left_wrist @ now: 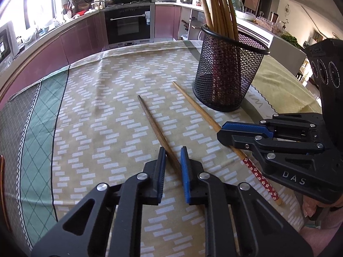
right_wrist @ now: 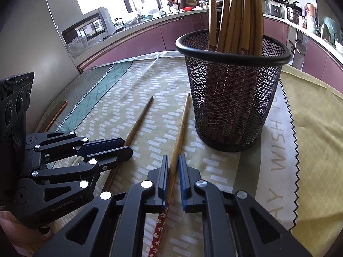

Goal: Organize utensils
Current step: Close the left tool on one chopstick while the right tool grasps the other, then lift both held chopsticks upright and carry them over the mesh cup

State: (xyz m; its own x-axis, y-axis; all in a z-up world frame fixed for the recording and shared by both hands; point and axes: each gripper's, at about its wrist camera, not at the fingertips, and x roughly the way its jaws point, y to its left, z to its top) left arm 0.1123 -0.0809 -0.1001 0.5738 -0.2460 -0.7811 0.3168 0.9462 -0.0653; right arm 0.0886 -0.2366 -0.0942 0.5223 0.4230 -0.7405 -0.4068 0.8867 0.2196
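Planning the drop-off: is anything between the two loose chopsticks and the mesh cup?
Nothing visible. The dark chopstick and light chopstick lie on bare tablecloth beside the mesh cup, whose top already holds upright chopsticks.

Both grippers, left gripper [left_wrist: 173,154] and right gripper [right_wrist: 173,162], are matte black linkages with silver rivets and ribbed blue finger pads [left_wrist: 184,171]. White "DAS" lettering marks the right one's body; "GenRobot.AI" marks the left's.
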